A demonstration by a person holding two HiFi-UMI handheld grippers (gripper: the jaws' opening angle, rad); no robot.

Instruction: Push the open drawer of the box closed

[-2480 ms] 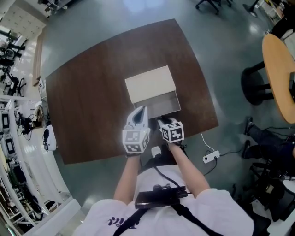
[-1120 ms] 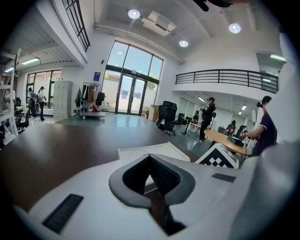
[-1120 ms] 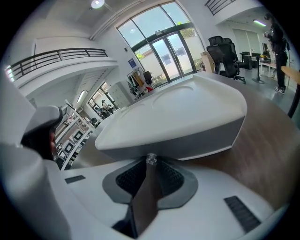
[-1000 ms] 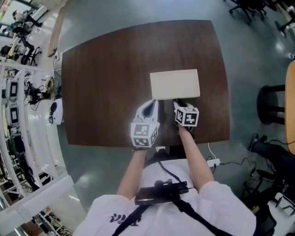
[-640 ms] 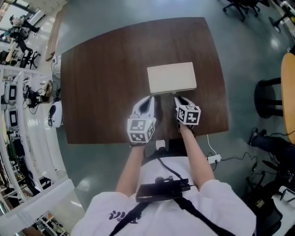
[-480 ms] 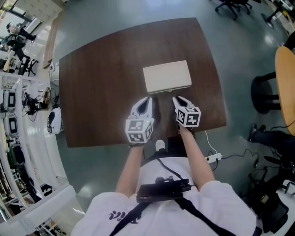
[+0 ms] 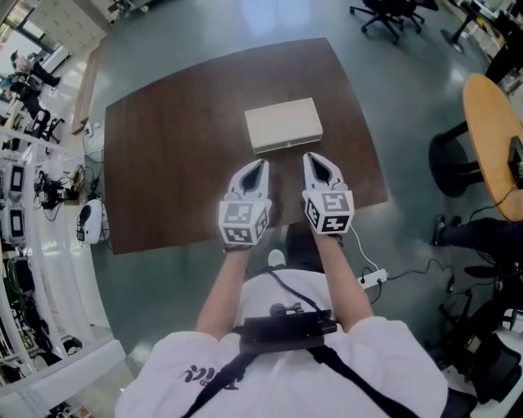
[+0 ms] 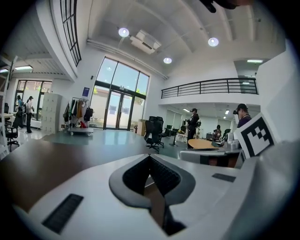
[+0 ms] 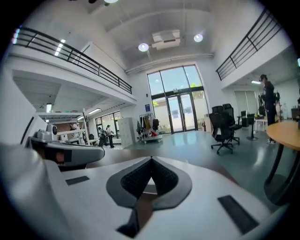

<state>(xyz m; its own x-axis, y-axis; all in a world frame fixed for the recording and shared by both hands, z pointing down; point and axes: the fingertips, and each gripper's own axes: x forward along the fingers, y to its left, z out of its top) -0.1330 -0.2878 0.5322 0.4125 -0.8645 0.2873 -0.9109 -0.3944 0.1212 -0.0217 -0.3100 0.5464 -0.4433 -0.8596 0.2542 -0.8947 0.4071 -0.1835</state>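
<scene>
The box sat on the table straight ahead of both gripper tips, close but not touching. Its drawer looked pushed in flush on the side facing the grippers, so I couldn't see the inside at all.

The left gripper and right gripper hung side by side over the near part of the table. Each had its jaws pinched together on nothing. A strip of bare tabletop lay between their tips and the drawer front.

Other stuff around:
- A round table stood well off to the right of the right gripper.
- Some office chairs were out past the far side of the table.
- A power strip lay on the floor behind the right gripper, a bit to its right.

Only the head view really showed the box and the floor clutter. The gripper views pointed out level across the hall.
- **Left gripper view:** it had tall glass doors, a balcony railing and the right gripper's marker cube at its right side.
- **Right gripper view:** it had the doors again, a desk chair, a person standing at far right, and the left gripper poking in at its left. A pale sliver showed behind its closed jaws, and I couldn't tell if that was the box.
</scene>
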